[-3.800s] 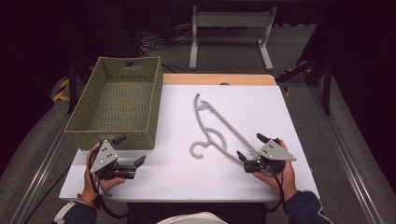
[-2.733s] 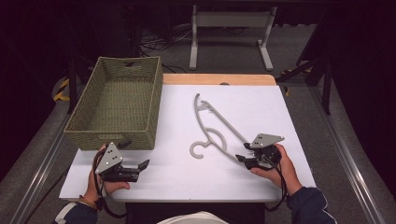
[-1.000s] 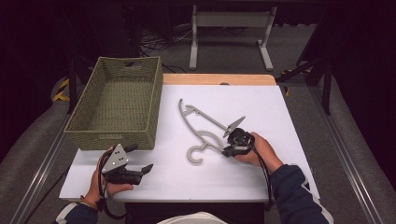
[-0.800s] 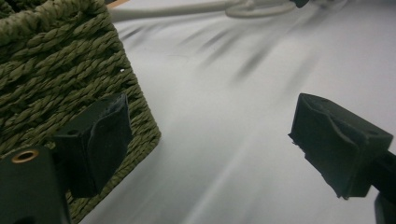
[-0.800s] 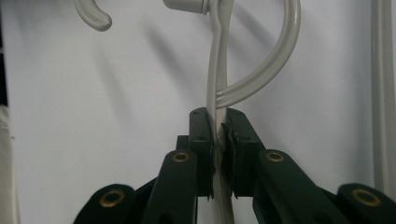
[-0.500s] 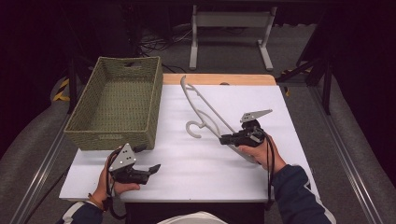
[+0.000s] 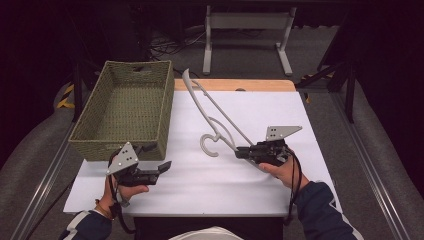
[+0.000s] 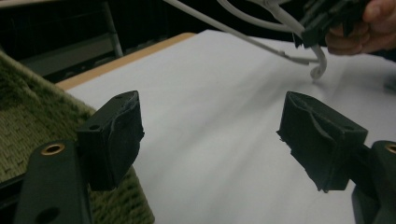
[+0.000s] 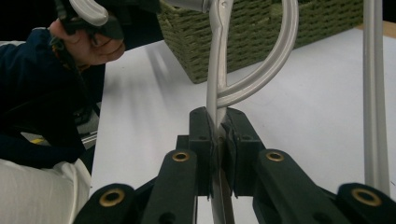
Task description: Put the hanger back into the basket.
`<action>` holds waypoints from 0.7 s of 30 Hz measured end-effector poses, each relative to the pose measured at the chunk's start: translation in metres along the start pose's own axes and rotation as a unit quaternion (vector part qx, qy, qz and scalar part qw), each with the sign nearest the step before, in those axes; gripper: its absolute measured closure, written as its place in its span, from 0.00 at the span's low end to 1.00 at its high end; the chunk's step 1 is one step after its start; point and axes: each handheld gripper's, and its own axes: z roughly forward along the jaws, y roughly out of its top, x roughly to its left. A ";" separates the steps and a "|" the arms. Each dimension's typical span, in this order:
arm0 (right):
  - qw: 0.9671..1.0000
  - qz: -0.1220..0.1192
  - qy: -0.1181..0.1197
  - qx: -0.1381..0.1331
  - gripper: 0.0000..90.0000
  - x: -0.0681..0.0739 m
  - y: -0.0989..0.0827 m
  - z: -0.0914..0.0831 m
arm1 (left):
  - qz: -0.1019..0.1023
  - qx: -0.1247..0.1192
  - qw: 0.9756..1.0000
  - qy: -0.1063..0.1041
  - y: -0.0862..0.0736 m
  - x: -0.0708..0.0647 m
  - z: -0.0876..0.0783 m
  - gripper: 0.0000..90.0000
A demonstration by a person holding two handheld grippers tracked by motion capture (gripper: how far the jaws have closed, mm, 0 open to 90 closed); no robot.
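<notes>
Right gripper [image 7: 240,151]: clamped hard on one end of the grey coat hanger [image 7: 215,111]; in the right gripper view the jaws pinch the flat arm just below the point where the hook curve branches off. I hold it by the end so the rest swings free.
Hanger: off the desk [image 7: 200,185], tilted, far end reaching up toward the back corner of the woven basket [image 7: 165,112], hook [image 7: 209,142] hanging low above the white top. It's still over the desk, not over the basket.
Left gripper [image 7: 162,166]: empty, jaws apart and just been narrowing, nothing between them; in the left gripper view they frame bare desk, basket wall beside the left pad.
Why the left waits there: my read is it stands by the basket's near corner to steady or take the hanger's free part.
Basket: empty, at the desk's left edge; the likely place for the hanger.
Risk: long lever from an end grip, may twist in the pads.
</notes>
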 end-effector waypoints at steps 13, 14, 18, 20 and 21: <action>0.997 -0.077 0.005 -0.026 0.92 0.024 0.005 0.007 | -0.011 -0.067 0.996 -0.053 0.045 -0.001 0.037 0.35; 0.996 -0.082 0.008 -0.029 0.92 0.024 0.005 0.008 | -0.019 -0.073 0.995 -0.060 0.046 0.001 0.041 0.36; 0.995 -0.095 0.009 -0.028 0.92 0.027 0.004 0.011 | -0.036 -0.085 0.992 -0.082 0.049 0.005 0.052 0.38; 0.994 -0.102 0.007 -0.026 0.92 0.029 0.003 0.014 | -0.042 -0.089 0.991 -0.088 0.051 0.006 0.058 0.40; 0.994 -0.105 0.008 -0.023 0.92 0.029 0.002 0.015 | -0.043 -0.090 0.991 -0.088 0.051 0.006 0.060 0.42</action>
